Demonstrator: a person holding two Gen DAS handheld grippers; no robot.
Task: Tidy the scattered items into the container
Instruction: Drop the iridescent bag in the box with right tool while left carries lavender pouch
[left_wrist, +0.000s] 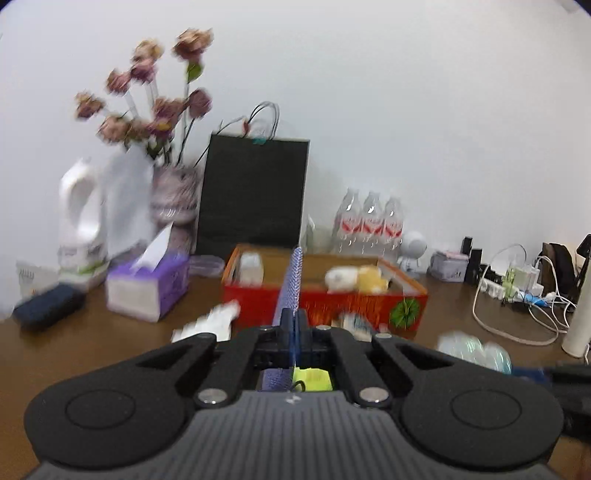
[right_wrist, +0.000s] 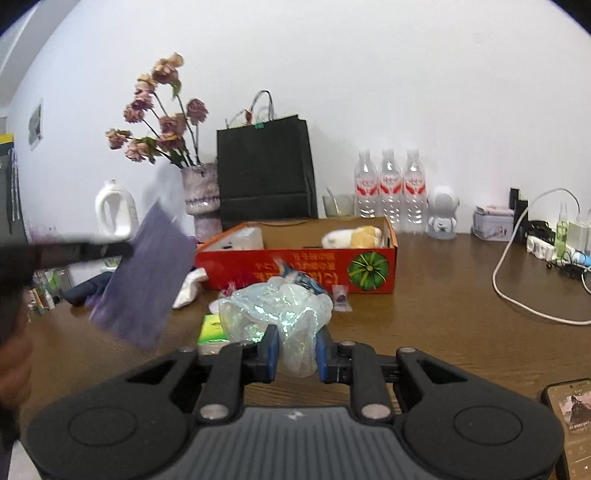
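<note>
My left gripper (left_wrist: 294, 325) is shut on a flat purple textured sheet (left_wrist: 291, 282), seen edge-on and held upright in front of the red cardboard box (left_wrist: 325, 302). In the right wrist view the same purple sheet (right_wrist: 147, 280) hangs in the air at the left, held by the left gripper (right_wrist: 125, 249). My right gripper (right_wrist: 295, 349) is shut on a crumpled clear plastic bag (right_wrist: 275, 308) just above the table. The red box (right_wrist: 295, 271) holds a white item (right_wrist: 245, 238) and a white and yellow plush toy (right_wrist: 351, 236).
A green packet (right_wrist: 212, 328), white cloth (right_wrist: 190, 288), snack wrapper (right_wrist: 301, 278) and small purple sachets (right_wrist: 340, 293) lie before the box. Behind stand a vase of flowers (right_wrist: 201, 195), black bag (right_wrist: 264, 170), three bottles (right_wrist: 389, 188). A phone (right_wrist: 570, 410) and cables (right_wrist: 517, 280) lie at the right.
</note>
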